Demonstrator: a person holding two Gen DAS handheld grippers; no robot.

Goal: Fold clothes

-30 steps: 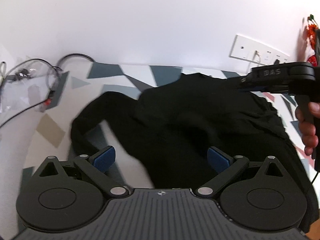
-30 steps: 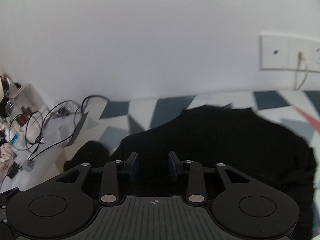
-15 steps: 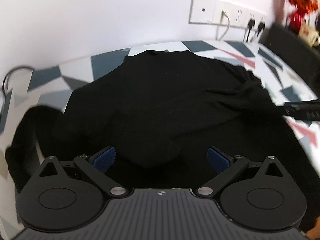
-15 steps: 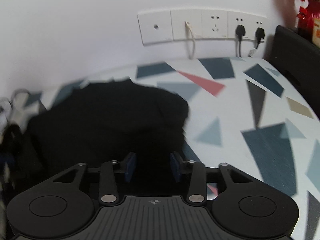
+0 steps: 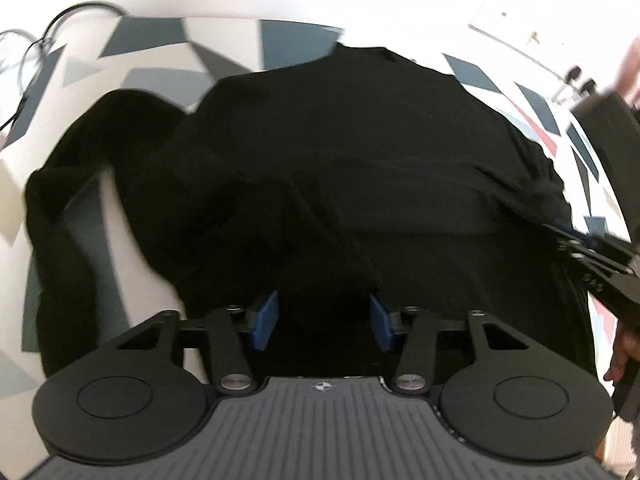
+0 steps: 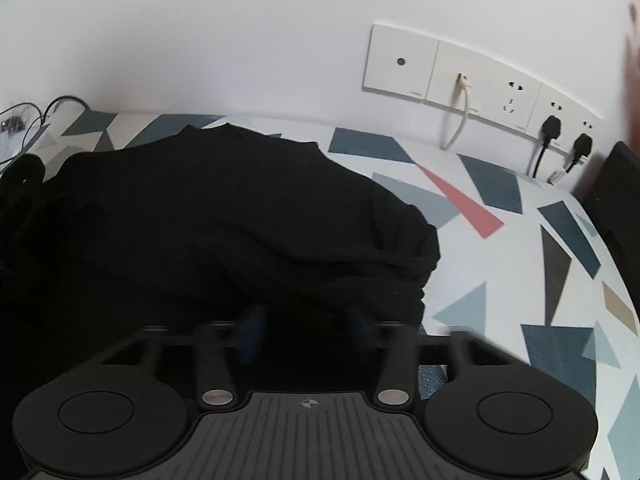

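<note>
Black garment [image 5: 360,168] lying spread over the patterned counter [image 6: 520,248], collar end pointing toward the white wall, one sleeve [image 5: 68,184] trailing off to the garment's left side. Right edge of the garment bunching into folds [image 6: 404,264], just short of the red triangle in the counter print.

Left gripper [image 5: 323,322] hovering over the garment's near hem, blue fingers [image 5: 265,320] standing partly apart with a ridge of black cloth lying between them; contact with the pads not determinable. Right gripper [image 6: 306,326] sitting at the garment's bunched right edge, fingers [image 6: 250,330] blurred, a gap showing between them, cloth draping over the tips; grip on the fabric not determinable. Same gripper [image 5: 592,264] also showing in the left wrist view at the garment's right edge, a hand [image 5: 622,354] wrapping its handle.

Socket strip [image 6: 472,80] running along the wall behind the garment, with a white cable and two black plugs inserted. Loose cables [image 5: 48,40] lying beyond the garment's sleeve.
</note>
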